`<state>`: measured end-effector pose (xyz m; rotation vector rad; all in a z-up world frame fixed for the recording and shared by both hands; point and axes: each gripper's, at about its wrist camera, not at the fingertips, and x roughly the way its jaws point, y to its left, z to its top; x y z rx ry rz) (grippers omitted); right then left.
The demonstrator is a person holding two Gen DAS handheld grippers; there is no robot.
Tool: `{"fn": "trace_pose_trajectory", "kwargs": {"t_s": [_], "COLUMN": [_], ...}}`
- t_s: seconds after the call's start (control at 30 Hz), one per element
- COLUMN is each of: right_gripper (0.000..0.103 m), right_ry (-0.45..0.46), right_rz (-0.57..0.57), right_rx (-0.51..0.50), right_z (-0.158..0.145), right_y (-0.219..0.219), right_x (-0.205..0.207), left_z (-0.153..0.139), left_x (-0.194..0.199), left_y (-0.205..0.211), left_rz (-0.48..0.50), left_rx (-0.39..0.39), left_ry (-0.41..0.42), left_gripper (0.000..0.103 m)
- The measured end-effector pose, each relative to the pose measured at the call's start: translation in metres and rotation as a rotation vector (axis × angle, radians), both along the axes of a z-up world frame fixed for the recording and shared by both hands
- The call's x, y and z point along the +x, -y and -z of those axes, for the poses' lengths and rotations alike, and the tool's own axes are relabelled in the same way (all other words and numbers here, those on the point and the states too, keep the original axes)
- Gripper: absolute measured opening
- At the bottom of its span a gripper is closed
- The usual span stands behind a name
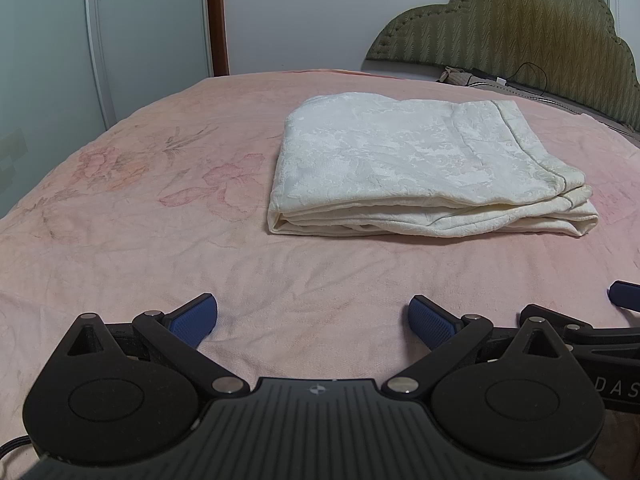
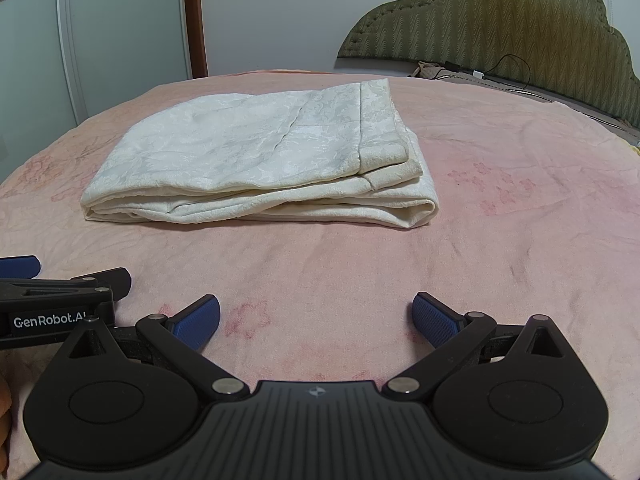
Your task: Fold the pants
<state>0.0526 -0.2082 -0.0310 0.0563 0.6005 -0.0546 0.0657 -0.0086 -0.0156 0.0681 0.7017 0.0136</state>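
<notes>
The cream-white pants (image 1: 416, 168) lie folded into a flat rectangular stack on the pink bed, ahead and right in the left wrist view, and ahead and left in the right wrist view (image 2: 256, 160). My left gripper (image 1: 313, 320) is open and empty, low over the bed, short of the stack. My right gripper (image 2: 316, 320) is open and empty, also short of the stack. The two grippers sit side by side; the right one shows at the left view's right edge (image 1: 624, 294), the left one at the right view's left edge (image 2: 60, 280).
The pink flowered bedspread (image 1: 160, 220) covers the bed. An olive padded headboard (image 1: 520, 32) stands at the back right, with a cable and small items (image 1: 500, 80) in front of it. Wardrobe doors (image 1: 140, 20) stand at the back left.
</notes>
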Motion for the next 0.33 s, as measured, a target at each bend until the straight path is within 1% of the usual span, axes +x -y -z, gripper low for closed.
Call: {"fn": "trace_pose_trajectory", "kwargs": {"t_s": [0.33], "right_gripper": [0.103], "right_ry": [0.0], "right_rz": [0.0], "right_rx": [0.0], "right_z": [0.0001], "right_y": [0.0001], "right_x": [0.0001], "left_z": [-0.0006], "left_x": [-0.001], "left_y": [-0.0016], "left_rz": [0.003], "left_rx": [-0.021], "left_ry": [0.005], "left_gripper": [0.103]}}
